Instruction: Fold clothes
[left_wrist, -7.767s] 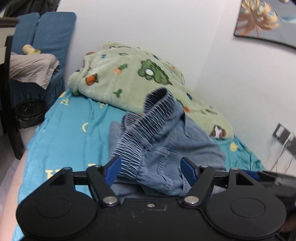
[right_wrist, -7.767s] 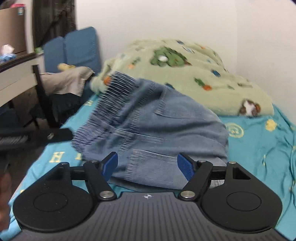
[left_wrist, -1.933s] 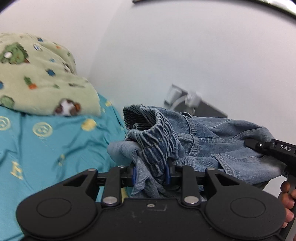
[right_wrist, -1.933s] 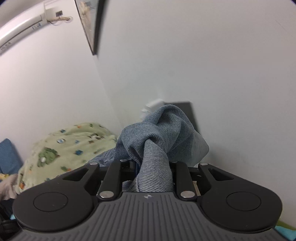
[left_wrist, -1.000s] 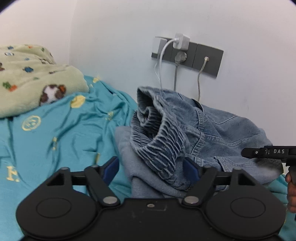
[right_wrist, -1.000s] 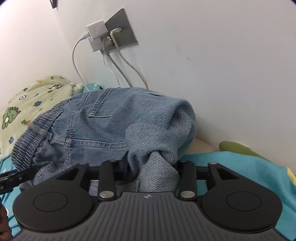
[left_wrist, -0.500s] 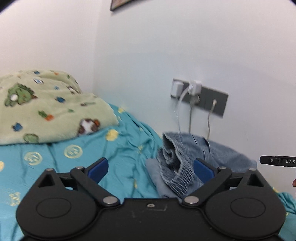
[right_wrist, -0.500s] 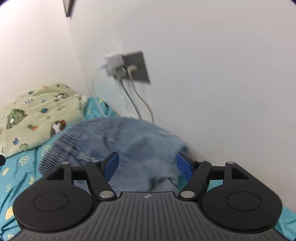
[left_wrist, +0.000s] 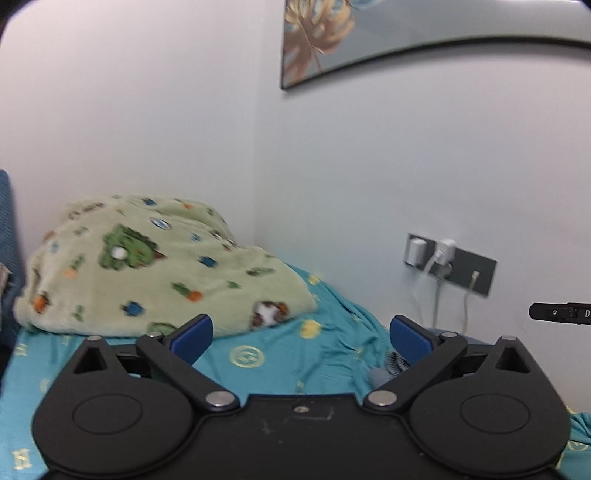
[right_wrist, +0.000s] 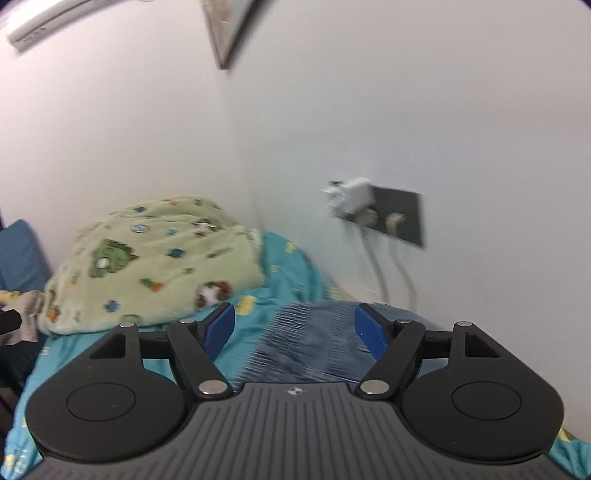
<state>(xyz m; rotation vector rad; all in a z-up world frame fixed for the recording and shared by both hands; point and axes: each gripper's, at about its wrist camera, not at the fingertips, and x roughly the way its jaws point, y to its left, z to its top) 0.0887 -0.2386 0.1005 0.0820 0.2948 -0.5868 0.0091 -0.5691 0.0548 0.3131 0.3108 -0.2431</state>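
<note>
The folded blue jeans (right_wrist: 314, 347) lie on the teal bedsheet (right_wrist: 288, 273) against the wall, under the socket. In the right wrist view they show blurred below and beyond my right gripper (right_wrist: 295, 330). Its jaws are opening, and its blue pads (right_wrist: 219, 330) stand apart from the cloth. My left gripper (left_wrist: 301, 338) is also opening, wide, with only bedsheet behind the gap. In the left wrist view just a corner of the jeans (left_wrist: 391, 363) peeks out beside the right finger. The right gripper's tip (left_wrist: 561, 313) shows at the right edge of that view.
A green cartoon-print blanket (left_wrist: 147, 266) is heaped at the head of the bed. A grey wall socket (right_wrist: 384, 218) with white chargers and hanging cables sits above the jeans. A framed picture (left_wrist: 369, 33) hangs high on the wall. A blue chair (right_wrist: 18, 254) stands far left.
Both grippers have let go of the jeans, opened, and lifted up and back from them. The jeans stay on the bed by the wall, now low and small in both views.
</note>
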